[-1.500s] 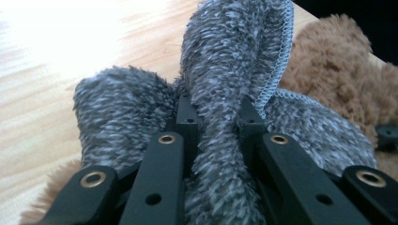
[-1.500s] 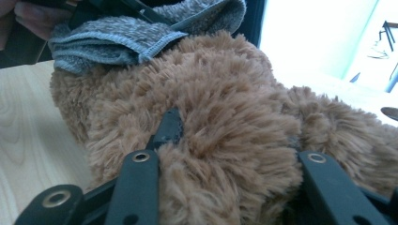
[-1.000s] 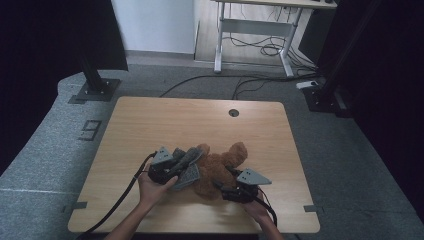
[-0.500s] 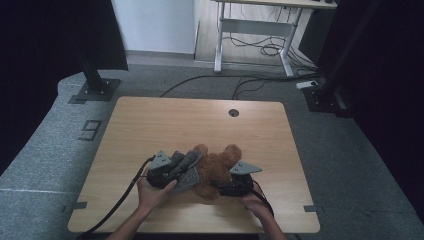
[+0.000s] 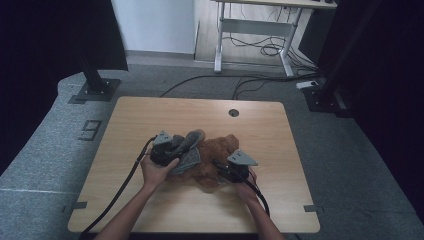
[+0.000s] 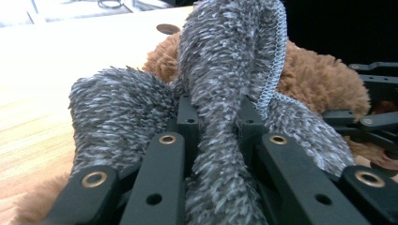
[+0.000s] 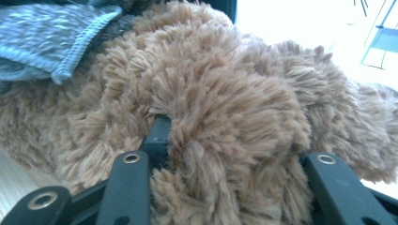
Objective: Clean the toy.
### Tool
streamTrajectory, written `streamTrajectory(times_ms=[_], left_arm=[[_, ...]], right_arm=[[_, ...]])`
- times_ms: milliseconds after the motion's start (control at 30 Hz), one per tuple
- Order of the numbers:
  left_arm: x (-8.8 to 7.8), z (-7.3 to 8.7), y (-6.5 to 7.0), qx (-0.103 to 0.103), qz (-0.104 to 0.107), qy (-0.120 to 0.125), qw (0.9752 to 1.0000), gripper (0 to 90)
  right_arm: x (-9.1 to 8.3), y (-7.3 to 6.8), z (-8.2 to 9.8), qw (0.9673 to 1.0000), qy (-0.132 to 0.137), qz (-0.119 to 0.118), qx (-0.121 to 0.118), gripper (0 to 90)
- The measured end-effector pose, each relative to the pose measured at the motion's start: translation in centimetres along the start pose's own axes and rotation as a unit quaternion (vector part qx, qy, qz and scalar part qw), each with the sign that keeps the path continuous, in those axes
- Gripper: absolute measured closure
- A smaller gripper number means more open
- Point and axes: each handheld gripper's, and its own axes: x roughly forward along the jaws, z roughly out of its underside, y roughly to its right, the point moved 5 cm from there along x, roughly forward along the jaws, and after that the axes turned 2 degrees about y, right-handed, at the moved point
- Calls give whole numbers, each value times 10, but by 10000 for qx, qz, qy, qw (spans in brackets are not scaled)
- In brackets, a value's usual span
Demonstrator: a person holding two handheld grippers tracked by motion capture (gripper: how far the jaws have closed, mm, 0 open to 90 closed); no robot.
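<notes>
Wooden table [image 5: 150, 120] on grey carpet is shown, with a desk frame [image 5: 255, 30] behind. Brown plush toy [image 5: 215, 160] lies at its middle, bunched between the right gripper [image 5: 222, 172] jaws, which have just been closing. Grey fabric [image 6: 220, 70] is clamped by the left gripper [image 5: 175, 150].

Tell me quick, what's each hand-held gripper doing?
Left hand-held gripper: shut on the grey fuzzy cloth.
Right hand-held gripper: jaws just been closing, gripping the brown plush toy.
</notes>
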Motion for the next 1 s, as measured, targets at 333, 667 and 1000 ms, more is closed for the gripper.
streamTrajectory(times_ms=[333, 667, 1000], left_arm=[[-22, 6, 30, -78, 392, 37, 9992, 767], [7, -52, 87, 265, 748, -48, 9968, 758], [71, -39, 103, 557, 482, -1135, 9908, 761]], right_arm=[[-30, -18, 18, 9992, 43, -225, -319, 568], [-49, -40, 30, 9967, 151, -170, -774, 561], [-49, -43, 33, 9950, 93, 31, -991, 561]])
